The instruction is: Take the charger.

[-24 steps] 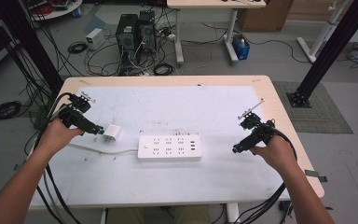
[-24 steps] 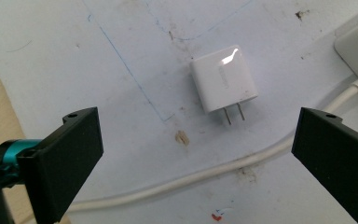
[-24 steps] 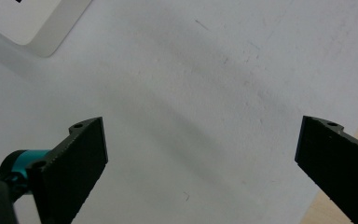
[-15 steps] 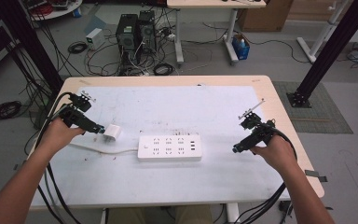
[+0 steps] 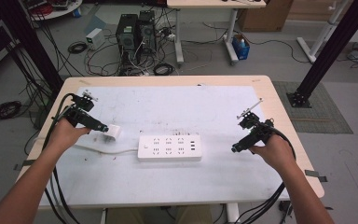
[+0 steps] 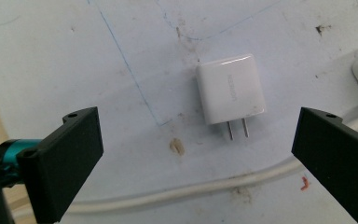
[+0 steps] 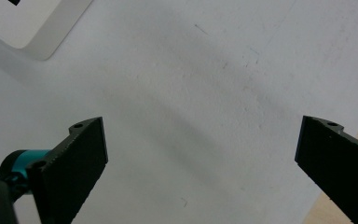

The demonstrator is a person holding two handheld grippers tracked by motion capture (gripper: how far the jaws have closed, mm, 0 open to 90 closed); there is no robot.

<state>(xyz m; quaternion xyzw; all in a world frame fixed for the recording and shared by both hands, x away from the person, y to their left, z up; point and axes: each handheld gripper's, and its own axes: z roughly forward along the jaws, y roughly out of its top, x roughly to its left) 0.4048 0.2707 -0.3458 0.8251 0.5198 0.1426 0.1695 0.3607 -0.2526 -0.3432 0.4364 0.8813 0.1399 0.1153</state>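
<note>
The small white charger (image 6: 230, 88), mid-frame, looks light, hard and smooth; pinch its flat sides. Both grippers' fingers (image 6: 65, 158) wide open, empty.

Both forearms reach in from the near edge, well apart. The left hand (image 5: 64, 135) holds the left gripper (image 5: 103, 127) low with its jaws spread wide. The right hand (image 5: 272, 150) holds the right gripper (image 5: 234, 149) angled inward, jaws likewise wide apart and empty.
</note>
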